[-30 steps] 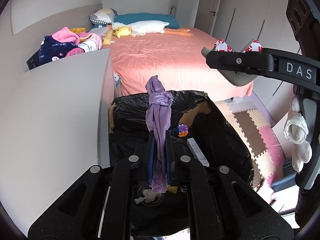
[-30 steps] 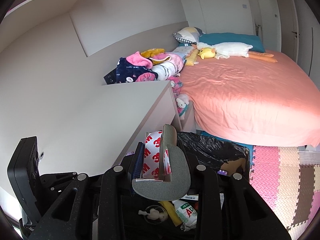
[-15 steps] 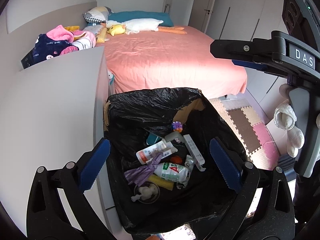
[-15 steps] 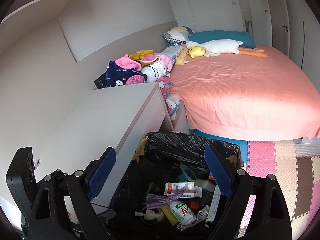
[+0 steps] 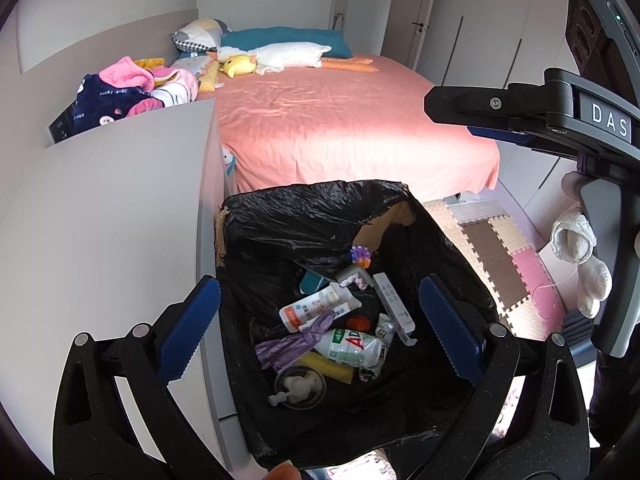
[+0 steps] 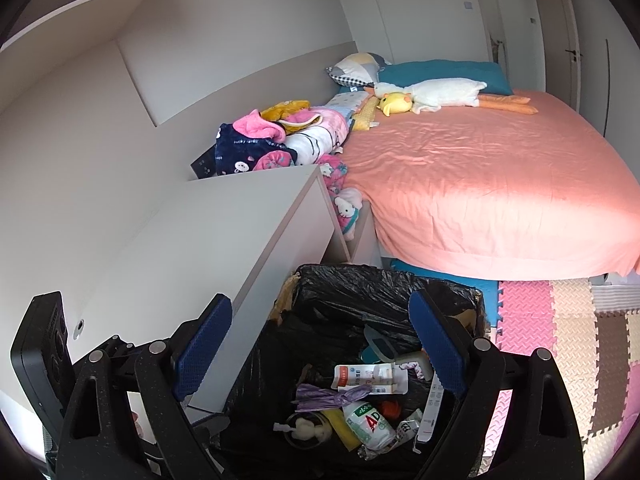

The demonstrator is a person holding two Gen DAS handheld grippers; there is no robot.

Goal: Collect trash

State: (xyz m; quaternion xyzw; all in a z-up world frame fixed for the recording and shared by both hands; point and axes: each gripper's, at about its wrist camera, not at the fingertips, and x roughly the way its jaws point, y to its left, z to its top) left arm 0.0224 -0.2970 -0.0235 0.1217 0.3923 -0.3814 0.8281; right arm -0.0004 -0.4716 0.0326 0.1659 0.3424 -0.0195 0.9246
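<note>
Both grippers hang over the bin (image 5: 448, 248), pointing down into it.

Left gripper (image 5: 320, 330): jaws spread wide, nothing between the blue pads (image 5: 186, 330). Holds nothing.

Right gripper (image 6: 320, 346): jaws also wide apart, nothing between the pads (image 6: 434, 346). Empty. Its side also shows at the right edge of the left wrist view, held by a hand in a white glove (image 5: 576, 256).

Bin: cardboard box lined with a black bag, on the floor just beside the white cabinet (image 5: 100, 220) and near the foot of the bed (image 5: 340, 128). Cardboard shows at the far rim where the bag has slipped.

Trash, all at the bottom of the bin:
- purple bag (image 5: 296, 340), knotted, lying on the other items near the middle
- white tube (image 5: 316, 308) with red end, touching the purple bag
- crumpled white packet (image 5: 352, 348) with red and green print, beside the purple bag
- long white strip (image 5: 394, 308), tilted against the right wall
- tape piece (image 5: 356, 276), grey and white with red print, toward the far side
- small round lid with a white figure (image 5: 298, 386), nearest the camera
- small orange item (image 5: 358, 323), partly hidden

Foam mat (image 6: 560, 344) covers the floor right of the bin. Plush goose (image 6: 440, 94) and clothes pile (image 6: 272, 140) lie on and beside the bed, well apart from the grippers.
</note>
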